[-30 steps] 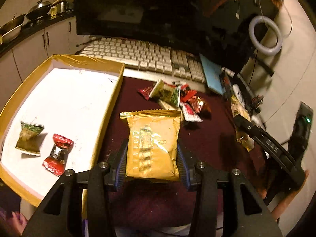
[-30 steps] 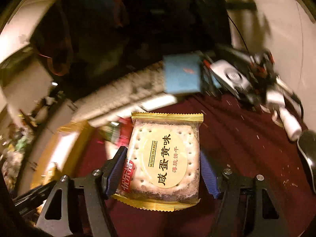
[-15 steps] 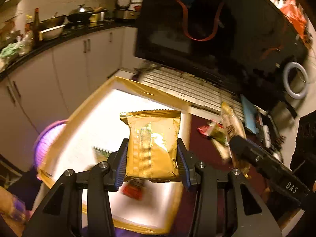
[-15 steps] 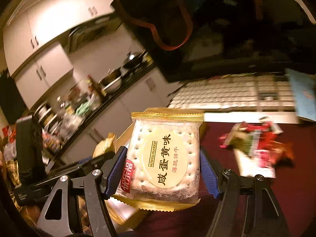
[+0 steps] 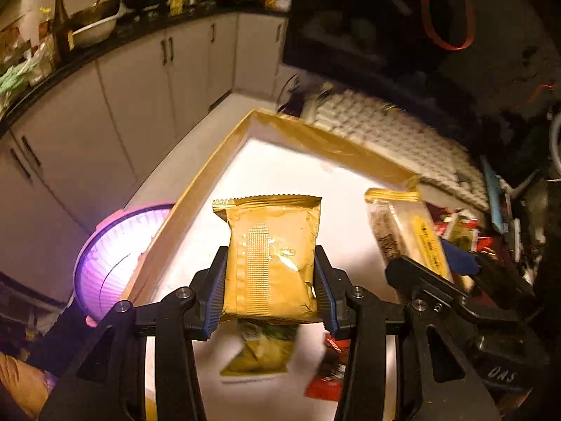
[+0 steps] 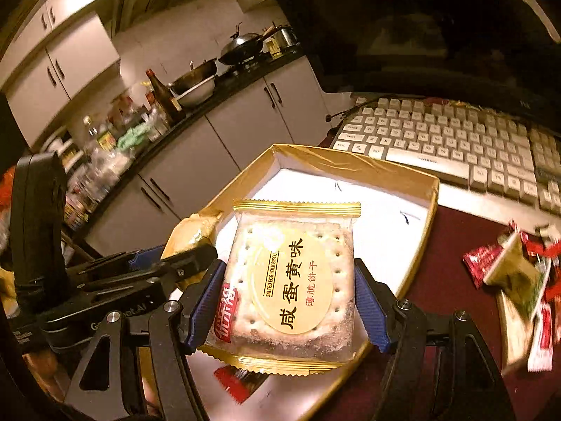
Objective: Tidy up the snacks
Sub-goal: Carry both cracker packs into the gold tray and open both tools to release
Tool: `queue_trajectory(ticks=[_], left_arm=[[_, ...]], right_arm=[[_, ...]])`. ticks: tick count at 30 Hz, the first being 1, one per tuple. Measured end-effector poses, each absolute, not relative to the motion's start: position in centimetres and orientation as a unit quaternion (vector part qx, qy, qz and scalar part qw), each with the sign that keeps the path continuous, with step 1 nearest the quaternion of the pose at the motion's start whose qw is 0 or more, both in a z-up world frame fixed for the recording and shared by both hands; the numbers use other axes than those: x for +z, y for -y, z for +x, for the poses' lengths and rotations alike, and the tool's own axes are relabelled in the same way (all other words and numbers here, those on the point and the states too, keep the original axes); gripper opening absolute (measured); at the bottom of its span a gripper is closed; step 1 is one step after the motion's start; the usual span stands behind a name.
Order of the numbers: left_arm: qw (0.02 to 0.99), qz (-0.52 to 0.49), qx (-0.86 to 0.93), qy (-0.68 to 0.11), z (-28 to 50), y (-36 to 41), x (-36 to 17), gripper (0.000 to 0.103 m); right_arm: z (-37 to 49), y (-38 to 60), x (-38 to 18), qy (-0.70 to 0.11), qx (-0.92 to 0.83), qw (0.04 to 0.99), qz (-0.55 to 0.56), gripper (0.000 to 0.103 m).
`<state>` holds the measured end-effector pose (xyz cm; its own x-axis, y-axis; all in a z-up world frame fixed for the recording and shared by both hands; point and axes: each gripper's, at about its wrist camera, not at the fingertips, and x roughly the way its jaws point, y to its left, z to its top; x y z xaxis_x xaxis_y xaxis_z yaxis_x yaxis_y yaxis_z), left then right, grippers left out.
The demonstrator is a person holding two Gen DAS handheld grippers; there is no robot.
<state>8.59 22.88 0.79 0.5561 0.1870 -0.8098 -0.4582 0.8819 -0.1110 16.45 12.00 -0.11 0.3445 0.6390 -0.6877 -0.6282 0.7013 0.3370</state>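
My left gripper (image 5: 271, 280) is shut on a gold foil snack packet (image 5: 271, 256) and holds it above the white floor of a gold-rimmed box (image 5: 315, 140). My right gripper (image 6: 287, 294) is shut on a clear salted egg yolk biscuit packet (image 6: 291, 280), also over the box (image 6: 350, 163). The right gripper and its packet show at the right in the left wrist view (image 5: 413, 242). A green candy (image 5: 261, 354) and a red candy (image 5: 328, 368) lie in the box below the gold packet. A pile of loose candies (image 6: 519, 277) lies on the maroon table.
A white keyboard (image 6: 455, 137) lies behind the box under a dark monitor. A purple-lit fan (image 5: 112, 259) stands left of the box. Kitchen cabinets (image 5: 140, 80) with pots and bottles line the far left. Cluttered items (image 5: 505, 196) lie at the right.
Both grippers have swung left with their packets, from over the maroon table to above the box. The views now face the kitchen cabinets.
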Motion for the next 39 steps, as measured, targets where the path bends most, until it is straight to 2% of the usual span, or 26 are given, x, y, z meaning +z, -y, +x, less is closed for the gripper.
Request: queue_trajectory(ticks=[17,20,22,23,25,29,33,39], left_arm=[[0.833,-0.148,0.213,-0.488,9.6,-24.6,-2.3,0.044],[0.834,-0.162,0.206,-0.485,9.4,-24.9,-2.3,0.053],[0.841,-0.184,0.202,-0.468,8.9,-25.1,-1.8,0.055],[0.847,-0.194,0.198,-0.453,8.5,-25.1,-1.2,0.057],[0.86,-0.204,0.197,-0.423,7.6,-24.8,0.0,0.067],[0.888,-0.202,0.188,-0.369,6.0,-22.4,2.8,0.068],[0.91,-0.174,0.187,-0.325,3.7,-17.9,4.9,0.08],[0.926,-0.134,0.162,-0.314,2.9,-11.3,5.5,0.08]], right_arm=[[16.0,-15.1,-3.3,-0.429,0.344,0.827,-0.116,0.072],[16.0,-14.4,-3.0,-0.424,0.354,0.829,-0.089,0.072],[15.9,-13.6,-2.6,-0.418,0.37,0.827,-0.061,0.08],[15.8,-13.3,-2.3,-0.416,0.374,0.828,-0.052,0.081],[15.5,-12.2,-1.4,-0.406,0.38,0.83,-0.03,0.081],[14.4,-8.9,0.9,-0.378,0.385,0.842,0.014,0.082],[13.0,-4.3,2.5,-0.36,0.38,0.85,0.056,0.083],[12.0,3.2,1.5,-0.375,0.357,0.849,0.105,0.083]])
